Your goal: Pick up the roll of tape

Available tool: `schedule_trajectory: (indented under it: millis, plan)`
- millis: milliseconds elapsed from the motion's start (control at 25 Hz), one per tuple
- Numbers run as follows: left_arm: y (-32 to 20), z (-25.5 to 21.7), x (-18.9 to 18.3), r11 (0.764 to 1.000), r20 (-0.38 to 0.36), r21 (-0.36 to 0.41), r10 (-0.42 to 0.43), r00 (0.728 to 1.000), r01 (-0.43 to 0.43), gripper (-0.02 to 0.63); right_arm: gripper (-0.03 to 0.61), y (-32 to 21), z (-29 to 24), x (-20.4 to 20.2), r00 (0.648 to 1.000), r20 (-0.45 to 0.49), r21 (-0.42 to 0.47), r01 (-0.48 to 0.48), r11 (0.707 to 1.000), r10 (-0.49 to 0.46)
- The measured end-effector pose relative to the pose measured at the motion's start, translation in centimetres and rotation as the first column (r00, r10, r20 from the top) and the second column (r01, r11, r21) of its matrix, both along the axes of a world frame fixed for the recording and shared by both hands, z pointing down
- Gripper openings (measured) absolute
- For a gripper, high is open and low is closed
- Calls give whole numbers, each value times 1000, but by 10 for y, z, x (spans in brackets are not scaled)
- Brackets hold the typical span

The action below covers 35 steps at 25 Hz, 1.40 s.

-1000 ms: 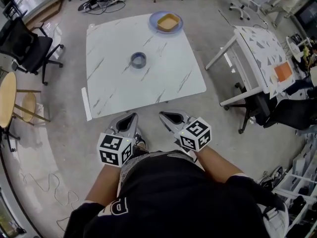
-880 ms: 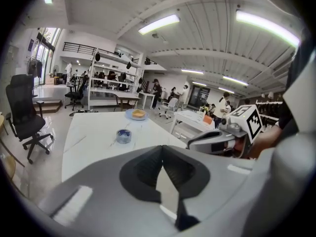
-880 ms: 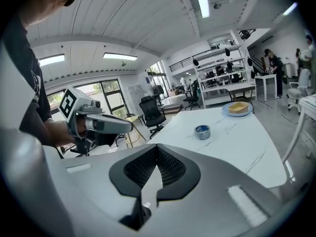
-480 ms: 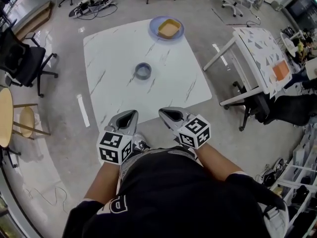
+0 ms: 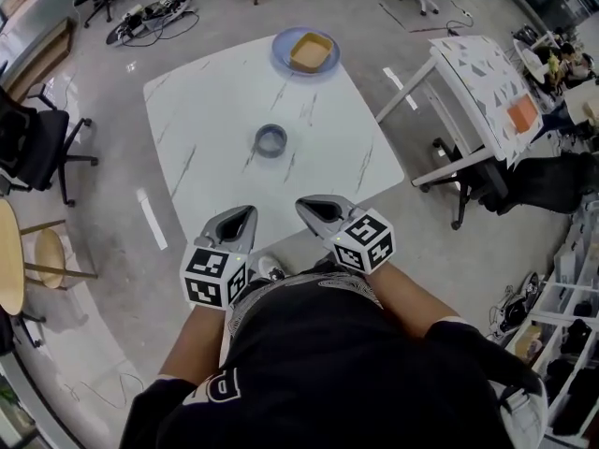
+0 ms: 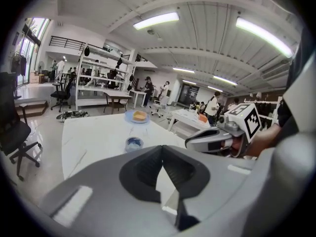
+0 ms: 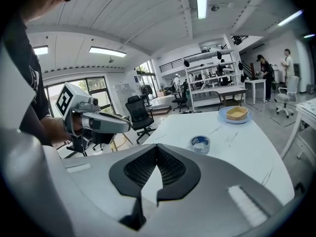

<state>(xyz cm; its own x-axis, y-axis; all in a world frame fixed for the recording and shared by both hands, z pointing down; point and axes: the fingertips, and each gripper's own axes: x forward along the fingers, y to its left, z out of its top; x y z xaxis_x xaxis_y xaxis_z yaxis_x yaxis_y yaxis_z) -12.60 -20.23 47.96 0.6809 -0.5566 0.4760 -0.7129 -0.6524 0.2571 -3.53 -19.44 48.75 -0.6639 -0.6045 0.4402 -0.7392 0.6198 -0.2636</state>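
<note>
A grey-blue roll of tape [image 5: 270, 140] lies flat near the middle of the white marble table [image 5: 206, 157]. In the head view my left gripper [image 5: 245, 212] and right gripper [image 5: 305, 204] hover side by side over the table's near edge, well short of the roll. Both are shut and hold nothing. The left gripper view shows the roll of tape [image 6: 134, 143] beyond the closed left gripper [image 6: 162, 148], with the right gripper [image 6: 212, 138] alongside. In the right gripper view the roll of tape [image 7: 200, 142] lies ahead of the closed right gripper [image 7: 157, 147].
A blue plate [image 5: 306, 51] with a yellow block sits at the table's far edge. A second white table [image 5: 487, 82] stands to the right, black office chairs [image 5: 28, 148] and a round wooden table [image 5: 9, 251] to the left. Cables [image 5: 140, 12] lie on the floor beyond.
I have come closer to the table; it and the tape sit lower and nearer in the head view. Both grippers stay shut and side by side.
</note>
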Motion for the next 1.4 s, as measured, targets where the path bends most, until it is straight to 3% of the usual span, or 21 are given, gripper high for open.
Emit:
schedule_trajectory:
  millis: [520, 1080, 1400]
  plan:
    - [-15, 9, -1, 1000, -20, -18, -7, 1000, 7, 58, 0, -10, 3, 5, 1000, -29, -3, -6, 1000, 6]
    - [-34, 3, 13, 986, 1, -7, -164, 987, 164, 58, 0, -46, -2, 21, 988, -22, 18, 156, 988, -155]
    - [-34, 3, 29, 978, 25, -8, -209, 978, 209, 58, 0, -57, 0, 32, 978, -4, 17, 211, 977, -211]
